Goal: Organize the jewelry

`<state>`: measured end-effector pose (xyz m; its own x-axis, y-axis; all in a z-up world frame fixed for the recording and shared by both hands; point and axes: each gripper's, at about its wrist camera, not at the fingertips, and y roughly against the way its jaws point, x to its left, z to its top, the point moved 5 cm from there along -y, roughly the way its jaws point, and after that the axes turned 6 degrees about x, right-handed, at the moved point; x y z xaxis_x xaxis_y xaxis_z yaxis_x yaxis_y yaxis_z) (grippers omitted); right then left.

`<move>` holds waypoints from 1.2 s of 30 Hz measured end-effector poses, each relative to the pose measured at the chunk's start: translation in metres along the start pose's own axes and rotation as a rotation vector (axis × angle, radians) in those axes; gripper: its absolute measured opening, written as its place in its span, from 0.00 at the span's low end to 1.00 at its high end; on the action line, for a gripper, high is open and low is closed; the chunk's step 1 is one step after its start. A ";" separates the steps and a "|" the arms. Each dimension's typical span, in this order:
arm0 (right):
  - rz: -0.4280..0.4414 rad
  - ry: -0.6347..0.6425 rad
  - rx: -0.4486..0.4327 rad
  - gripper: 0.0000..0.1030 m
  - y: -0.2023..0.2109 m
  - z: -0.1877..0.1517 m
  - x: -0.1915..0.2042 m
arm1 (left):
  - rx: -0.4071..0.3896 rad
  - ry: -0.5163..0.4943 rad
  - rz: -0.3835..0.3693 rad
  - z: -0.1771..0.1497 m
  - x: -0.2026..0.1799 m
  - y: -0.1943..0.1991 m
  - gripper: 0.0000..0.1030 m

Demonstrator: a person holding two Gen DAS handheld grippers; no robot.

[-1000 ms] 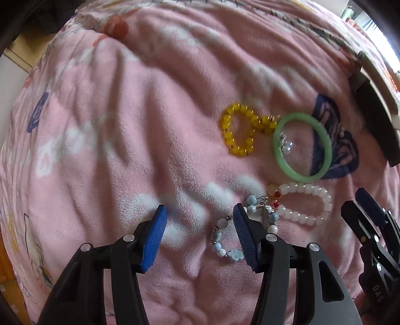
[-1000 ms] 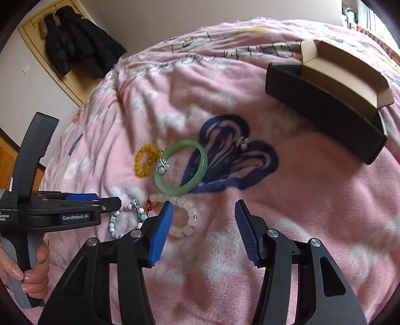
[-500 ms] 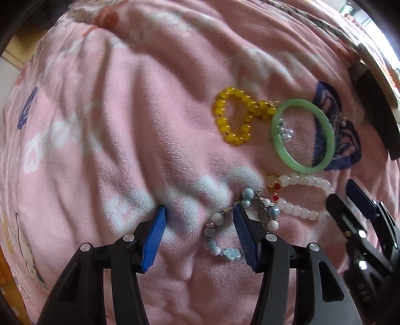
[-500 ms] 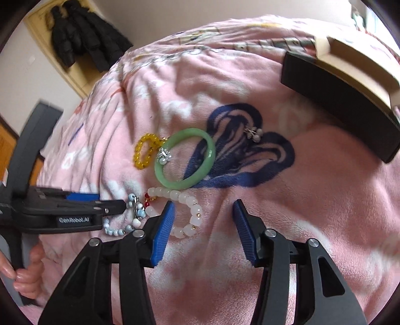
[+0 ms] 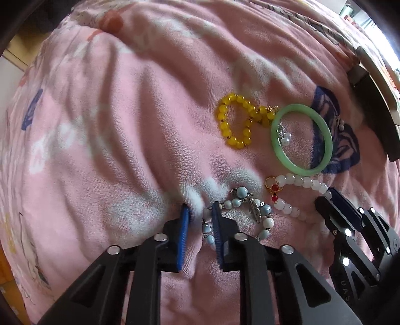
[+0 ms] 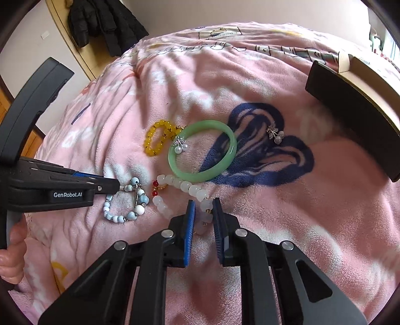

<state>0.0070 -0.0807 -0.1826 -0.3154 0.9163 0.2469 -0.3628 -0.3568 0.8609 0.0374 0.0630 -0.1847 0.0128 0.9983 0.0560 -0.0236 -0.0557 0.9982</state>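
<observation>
My left gripper points straight down into the pink blanket; its jaws have just been closing and now pinch the blue-and-white bead bracelet at its left side, along with a fold of fleece. My right gripper has likewise just been closing, and its blue pads now clamp the near end of the white bead bracelet, one pale bead showing between them. From the right wrist I read "GenRobot.AI" in white on the side of the left gripper's body, with a person's hand on the handle, cut off at the frame's edge. Just beyond the white beads lies the green bangle, touching them; a small pearl earring sits inside its ring, and the yellow bead bracelet lies just left of it. A second earring rests on the dark blue heart print. Far right, an open black box with a tan lining is partly cropped; I cannot see its inside. Black coats hang behind.
</observation>
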 end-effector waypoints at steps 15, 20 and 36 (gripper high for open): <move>0.069 -0.034 -0.037 0.11 0.018 0.008 -0.002 | -0.073 0.025 -0.119 -0.002 0.007 0.050 0.05; 0.076 -0.048 -0.028 0.11 0.016 0.007 -0.005 | -0.137 0.033 -0.034 -0.002 0.018 0.055 0.47; 0.082 -0.066 -0.025 0.11 0.017 0.007 -0.009 | 0.038 -0.098 -0.063 -0.004 -0.009 -0.007 0.55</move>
<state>0.0102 -0.0942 -0.1669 -0.2872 0.8933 0.3457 -0.3596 -0.4351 0.8255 0.0334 0.0542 -0.1924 0.1105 0.9939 -0.0067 0.0185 0.0046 0.9998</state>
